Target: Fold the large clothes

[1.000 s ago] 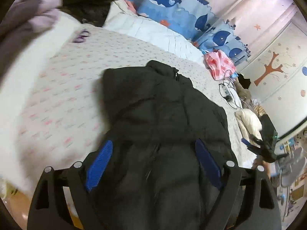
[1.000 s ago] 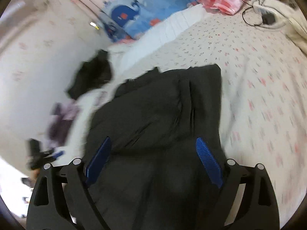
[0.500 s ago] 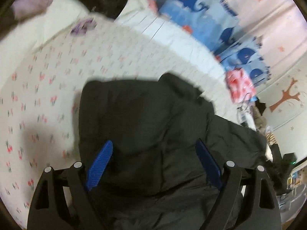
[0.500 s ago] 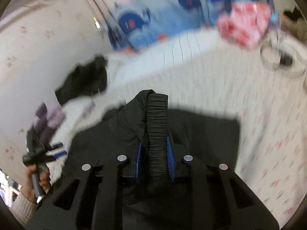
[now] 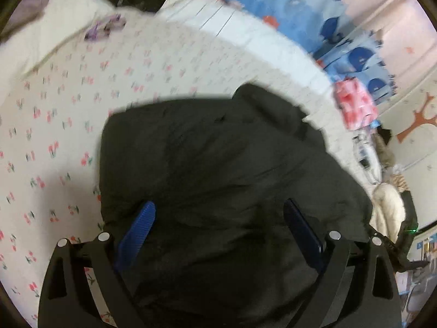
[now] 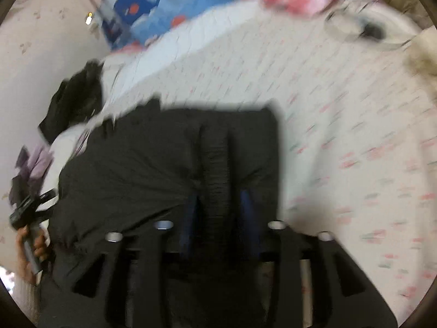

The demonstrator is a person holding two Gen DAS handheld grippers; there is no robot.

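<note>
Our right gripper (image 6: 218,205) has the jacket's (image 5: 218,164) ribbed cuff (image 6: 215,161) running lengthwise between its jaws, which have just been opening; blur hides whether the pads touch it. Our left gripper (image 5: 218,227) hangs wide open, empty, over the jacket's body, which stretches ahead of the jaws on the bed (image 5: 68,136). We judge the right nearer the sleeve.

Motion blur smears the right gripper (image 6: 220,207), hiding whether it touches the ribbed cuff (image 6: 215,161).
</note>
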